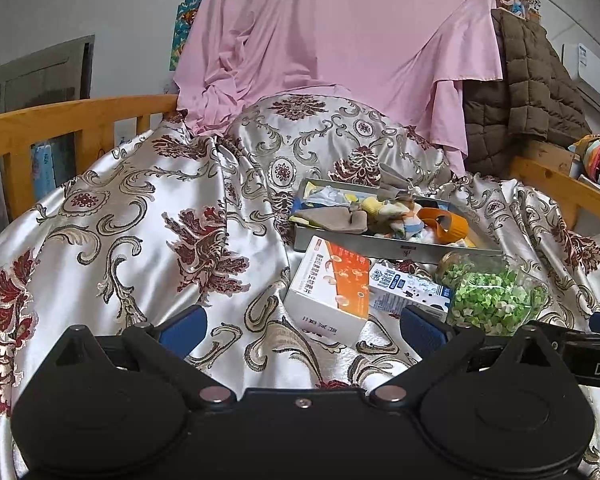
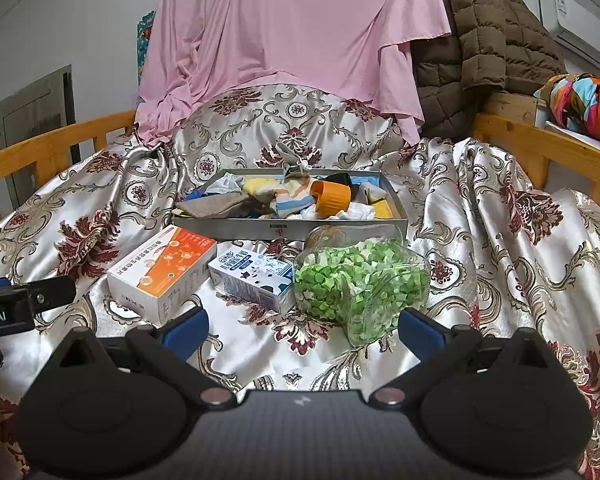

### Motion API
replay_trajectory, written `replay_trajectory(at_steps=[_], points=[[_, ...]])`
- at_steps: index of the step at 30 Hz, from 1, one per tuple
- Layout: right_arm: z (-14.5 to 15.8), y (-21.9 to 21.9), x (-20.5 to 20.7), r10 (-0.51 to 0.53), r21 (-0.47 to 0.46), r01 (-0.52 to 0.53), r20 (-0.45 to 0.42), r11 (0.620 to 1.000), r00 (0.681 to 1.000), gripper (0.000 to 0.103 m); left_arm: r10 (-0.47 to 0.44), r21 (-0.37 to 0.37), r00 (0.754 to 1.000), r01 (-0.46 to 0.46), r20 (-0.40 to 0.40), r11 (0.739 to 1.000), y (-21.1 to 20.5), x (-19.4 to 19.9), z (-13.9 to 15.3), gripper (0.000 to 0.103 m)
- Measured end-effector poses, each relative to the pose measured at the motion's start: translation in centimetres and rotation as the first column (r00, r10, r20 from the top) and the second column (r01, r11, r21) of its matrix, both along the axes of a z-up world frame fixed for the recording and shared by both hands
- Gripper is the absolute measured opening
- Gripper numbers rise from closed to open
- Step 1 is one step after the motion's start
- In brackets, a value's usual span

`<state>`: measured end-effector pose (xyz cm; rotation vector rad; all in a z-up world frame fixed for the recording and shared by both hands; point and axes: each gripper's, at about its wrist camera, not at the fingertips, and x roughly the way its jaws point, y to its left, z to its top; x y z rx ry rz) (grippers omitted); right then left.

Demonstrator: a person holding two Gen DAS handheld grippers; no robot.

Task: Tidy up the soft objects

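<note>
Both grippers hover spread wide, empty, over floral satin bedspread (image 2: 500, 264).
Grey tray (image 2: 340, 227) of socks (image 2: 288, 196) and orange cup (image 2: 331, 196) sits mid-bed; jar of green paper stars (image 2: 360, 280), orange-white box (image 2: 160, 272), milk carton (image 2: 252, 276) just before it. Left gripper (image 1: 304, 326), right gripper (image 2: 304, 326) near these.

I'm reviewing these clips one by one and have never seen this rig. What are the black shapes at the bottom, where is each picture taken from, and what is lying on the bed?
No robot here: a person holds a two-finger gripper in each hand, each carrying a forward-looking fisheye camera. The black shapes are the gripper bodies. The left gripper and right gripper are both open and hold nothing. On the patterned satin cover sits a grey tray of socks and small cloths, an orange cup among them. In front lie an orange-and-white box, a small blue carton and a clear container of green pieces.
</note>
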<state>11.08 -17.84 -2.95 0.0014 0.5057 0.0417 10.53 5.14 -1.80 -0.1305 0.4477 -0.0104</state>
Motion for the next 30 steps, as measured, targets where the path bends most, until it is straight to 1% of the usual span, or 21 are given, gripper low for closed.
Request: replay_trajectory(at_steps=[21,26,30], points=[[0.0,0.04,0.07,0.001,-0.001,-0.001,-0.001,1.0,1.0,0.103,0.002,0.001,1.0,-0.002,-0.002,1.0,0.01,0.03,0.01,0.102],[0.0,0.04,0.06,0.001,-0.001,-0.001,-0.002,1.0,1.0,0.103,-0.015,0.006,1.0,0.015,0.012,1.0,-0.11,-0.15,-0.07,0.102],[-0.03,0.04,0.04,0.001,0.0,-0.001,-0.002,1.0,1.0,0.103,-0.02,0.008,1.0,0.02,0.004,1.0,-0.22,-0.07,-0.22,0.102]])
